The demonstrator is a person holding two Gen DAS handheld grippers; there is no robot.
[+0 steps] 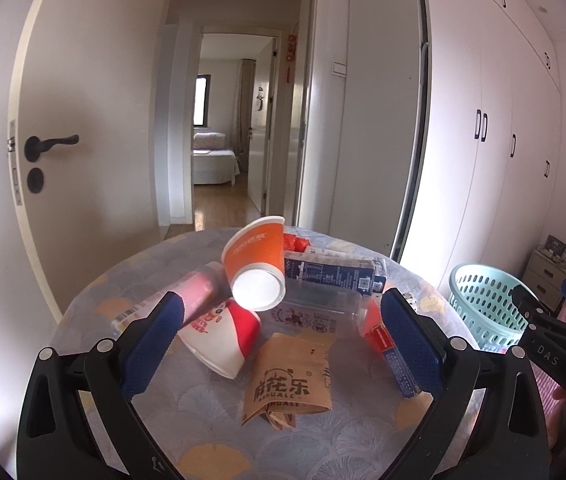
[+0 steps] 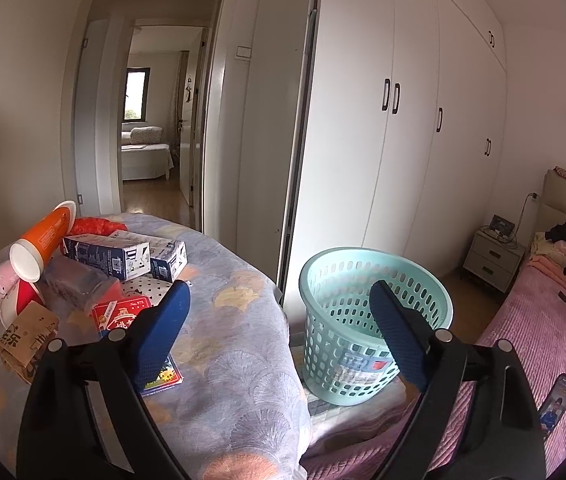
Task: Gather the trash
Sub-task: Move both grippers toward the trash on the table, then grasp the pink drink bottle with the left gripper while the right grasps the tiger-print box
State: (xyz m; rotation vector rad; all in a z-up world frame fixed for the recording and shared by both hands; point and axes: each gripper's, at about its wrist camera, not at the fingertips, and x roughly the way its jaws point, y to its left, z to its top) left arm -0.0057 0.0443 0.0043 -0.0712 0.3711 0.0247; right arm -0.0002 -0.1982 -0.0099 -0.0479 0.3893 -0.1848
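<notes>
Right on the round table (image 1: 131, 280) sits a heap of trash. An orange paper cup (image 1: 255, 264) lies tipped on its side on top, its white bottom facing the camera. Under it rests a red and white cup (image 1: 225, 336), also lying down. A pink bottle (image 1: 199, 292) lies to the left, touching both cups. A brown paper bag (image 1: 289, 380) lies flat at the near side. Behind the cups is a dark blue carton (image 1: 335, 276), and a clear plastic bottle (image 1: 319, 300) lies in front of it. A red and blue box (image 1: 387, 344) sits at the right, partly hidden, so its shape is hard to tell.

The left gripper (image 1: 283, 344) hangs over the pile with its blue fingers spread wide, holding nothing. The right gripper (image 2: 283, 336) is spread wide too and holds nothing. It is off the table's right edge, near a light green basket (image 2: 371, 264) on the floor. A pink bed (image 2: 543, 320) is further right.
</notes>
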